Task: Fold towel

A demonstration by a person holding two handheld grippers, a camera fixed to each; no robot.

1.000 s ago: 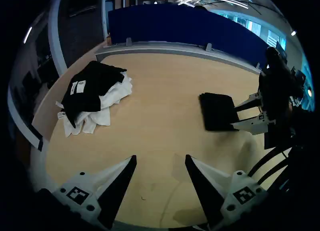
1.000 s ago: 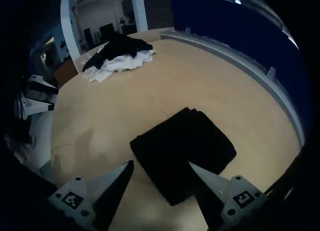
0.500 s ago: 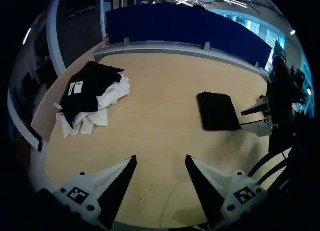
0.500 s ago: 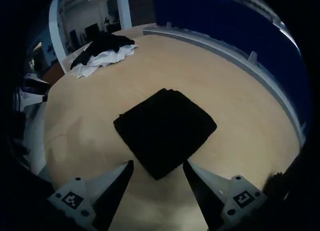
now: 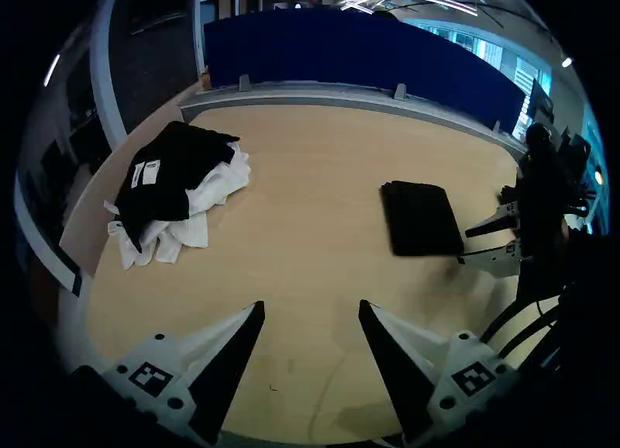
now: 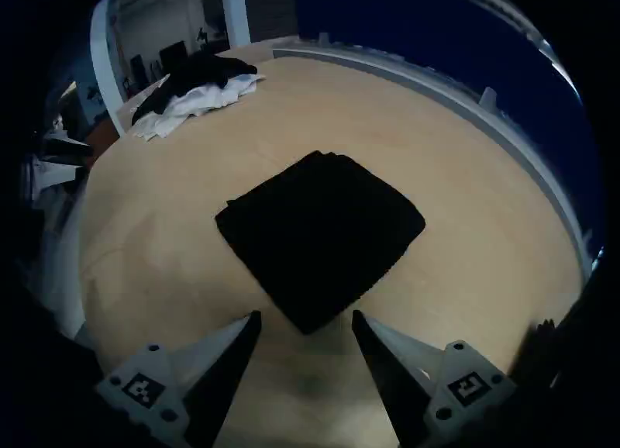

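The black towel (image 6: 322, 239) lies flat on the light wooden worktop (image 5: 310, 177) as a compact, squarish packet — to my eye the folding itself is as good as done. The right tongs (image 6: 306, 314) hang just short of its nearest corner, fingers spread wide and holding nothing. The corner points into the gap between them, but neither finger touches the cloth. The left tongs (image 5: 311, 304) are equally wide and empty, over bare wood well apart from the towel, which sits off to their right.

So the step in hand looks like a check and a clean departure. The right tongs should go up and back rather than sideways, since a fingertip catching that near corner would peel the top layer open and skew the packet. If an edge needs squaring, a light press from above with one fingertip beats a pinch — a pinch lifts layers. In the left gripper view the long edges look parallel, though the black cloth would hide any small creases.

A heap of black and white cloths (image 5: 174, 188) rests near the far left edge of the worktop, well apart from the packet. If another piece is to come from it, the left tongs stand closer and should take one layer only, at an outer edge
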